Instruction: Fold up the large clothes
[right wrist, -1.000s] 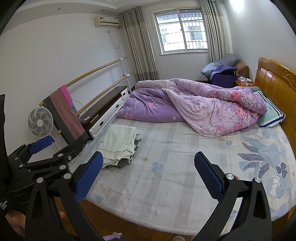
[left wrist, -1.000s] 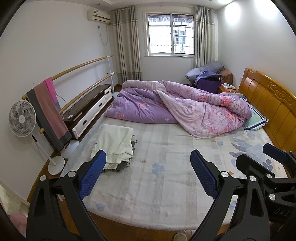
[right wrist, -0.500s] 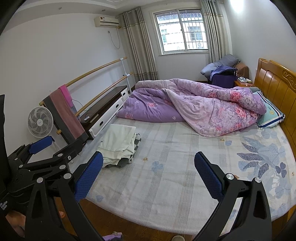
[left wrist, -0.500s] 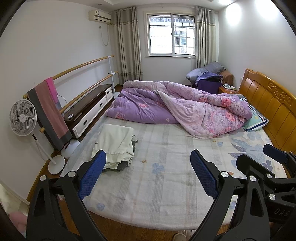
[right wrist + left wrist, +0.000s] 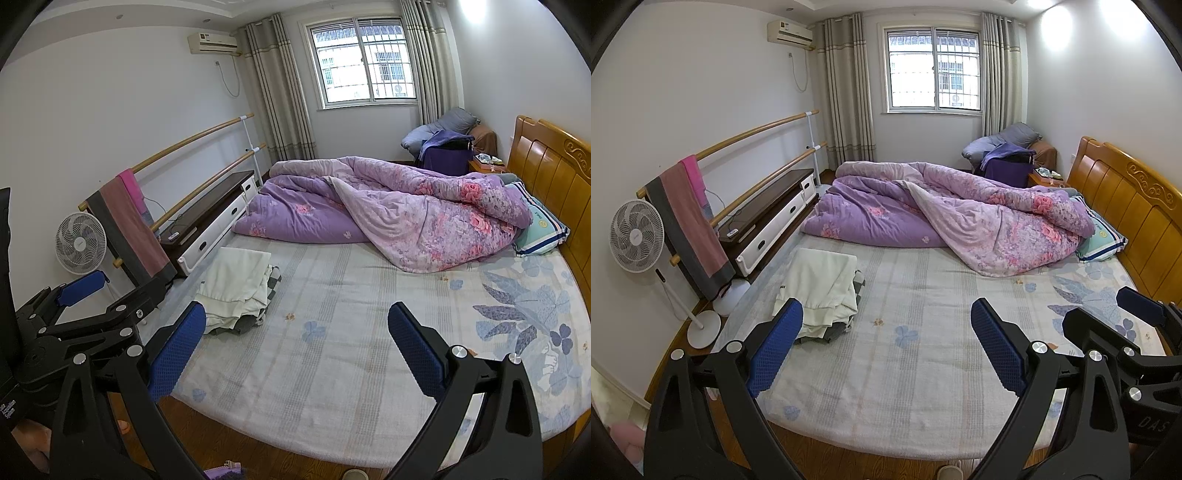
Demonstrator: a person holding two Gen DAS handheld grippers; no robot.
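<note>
Cream cloth tops the clothes pile (image 5: 822, 291) near the bed's (image 5: 923, 369) left edge, its long axis running away from us, ahead-left of both our spread, empty tongs, so we judge our left gripper (image 5: 886, 350) nearer than our right gripper (image 5: 295, 350).

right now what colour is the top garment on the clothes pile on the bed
Cream white top garment, clearest in the left wrist view.
</note>
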